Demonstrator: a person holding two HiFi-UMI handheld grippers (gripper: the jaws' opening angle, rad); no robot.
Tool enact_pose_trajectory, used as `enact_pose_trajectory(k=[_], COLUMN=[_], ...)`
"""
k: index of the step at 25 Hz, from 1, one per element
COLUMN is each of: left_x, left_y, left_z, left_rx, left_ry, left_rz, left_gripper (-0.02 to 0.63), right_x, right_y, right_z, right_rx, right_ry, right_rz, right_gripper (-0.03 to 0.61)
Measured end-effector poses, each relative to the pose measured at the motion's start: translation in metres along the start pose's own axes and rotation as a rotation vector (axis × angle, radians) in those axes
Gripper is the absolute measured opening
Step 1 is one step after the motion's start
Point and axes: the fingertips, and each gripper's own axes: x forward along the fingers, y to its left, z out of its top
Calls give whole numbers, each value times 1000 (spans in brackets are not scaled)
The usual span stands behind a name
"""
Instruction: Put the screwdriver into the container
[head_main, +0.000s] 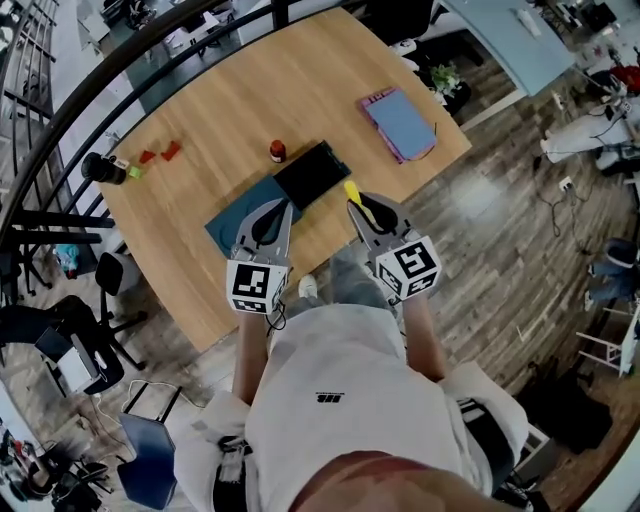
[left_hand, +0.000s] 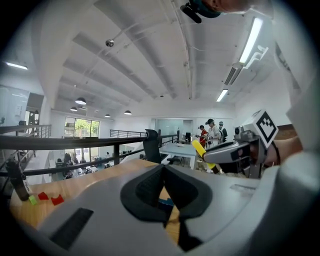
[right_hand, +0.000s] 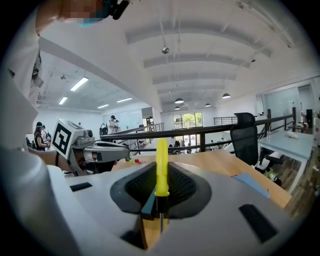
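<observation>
A screwdriver with a yellow handle is clamped in my right gripper, which is shut on it above the table's near edge. In the right gripper view the yellow handle stands upright between the jaws of the right gripper, its dark shaft running down behind. The black container lies on a teal mat, just beyond both gripper tips. My left gripper hovers over the mat, shut and empty. In its own view the left gripper shows closed jaws, with the right gripper and the handle off to the right.
A red-capped jar stands behind the container. A purple-blue notebook lies at the far right of the wooden table. Red blocks, a green block and a black bottle sit at the left. A black railing borders the table's far side.
</observation>
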Motion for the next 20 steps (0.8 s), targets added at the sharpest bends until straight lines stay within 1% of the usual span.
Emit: enact_pose_trajectory(k=[12, 16, 20], left_x=[61, 75, 86], left_y=[22, 29, 34], left_z=[-27, -40, -55], left_rx=[-57, -72, -100], left_ry=[73, 104, 133], left_rz=[82, 108, 132], left_gripper=[11, 11, 11], right_x=[59, 76, 91], right_y=[-50, -58, -64], right_z=[-23, -36, -50], right_rx=[6, 14, 0], right_ry=[96, 128, 183], right_rz=[128, 172, 218], right_gripper=[61, 61, 61])
